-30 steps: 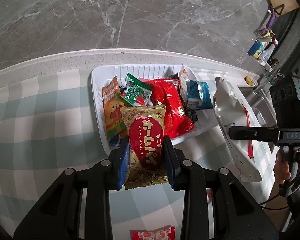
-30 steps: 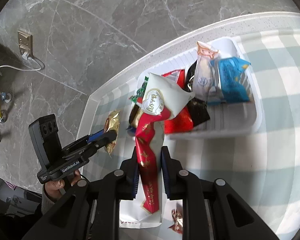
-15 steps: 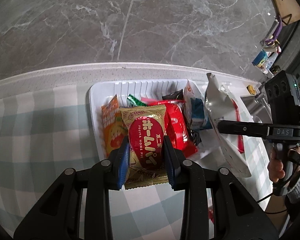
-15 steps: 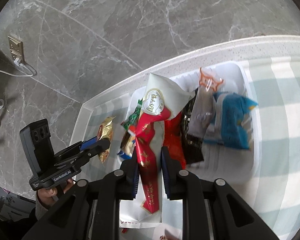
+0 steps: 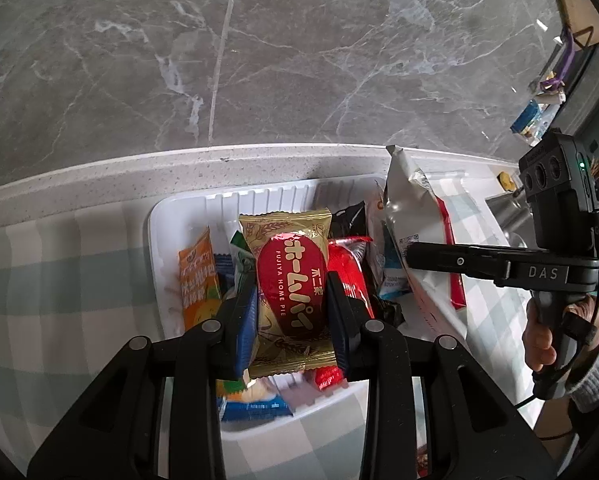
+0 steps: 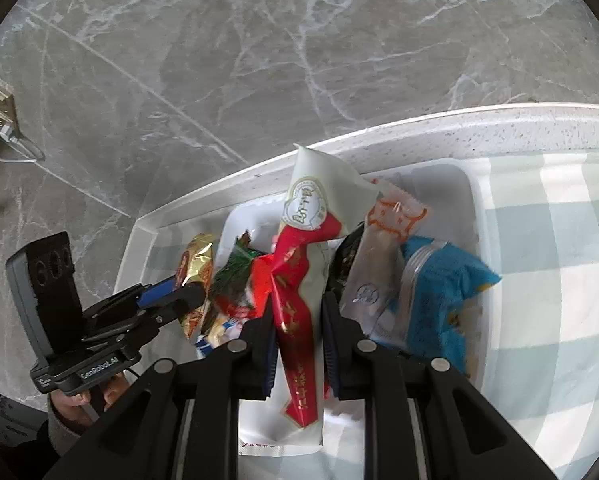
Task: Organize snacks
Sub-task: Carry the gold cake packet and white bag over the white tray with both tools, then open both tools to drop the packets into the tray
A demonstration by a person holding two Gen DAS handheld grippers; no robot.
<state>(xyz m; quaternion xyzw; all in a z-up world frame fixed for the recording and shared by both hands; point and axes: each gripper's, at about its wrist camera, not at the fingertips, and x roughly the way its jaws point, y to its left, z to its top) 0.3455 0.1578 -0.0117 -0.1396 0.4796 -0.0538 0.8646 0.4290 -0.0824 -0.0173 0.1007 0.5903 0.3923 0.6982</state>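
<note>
My left gripper [image 5: 292, 292] is shut on a gold and red pie packet [image 5: 289, 280] and holds it over the white tray [image 5: 187, 208] full of snack packets. My right gripper [image 6: 297, 312] is shut on a white and red snack bag [image 6: 303, 264] above the same tray [image 6: 473, 200]. The right gripper with its bag [image 5: 415, 216] shows at the right of the left wrist view. The left gripper with its packet [image 6: 195, 276] shows at the left of the right wrist view.
The tray holds an orange packet [image 5: 197, 276], a red packet [image 5: 349, 268], a blue packet [image 6: 439, 292] and a silver-orange packet [image 6: 383, 256]. It sits on a green-checked cloth [image 5: 59, 280] by the white counter edge [image 5: 139, 168] and grey marble wall.
Both grippers have moved forward with their packets, from in front of the tray to above it. The tray now looks nearer in both views.
</note>
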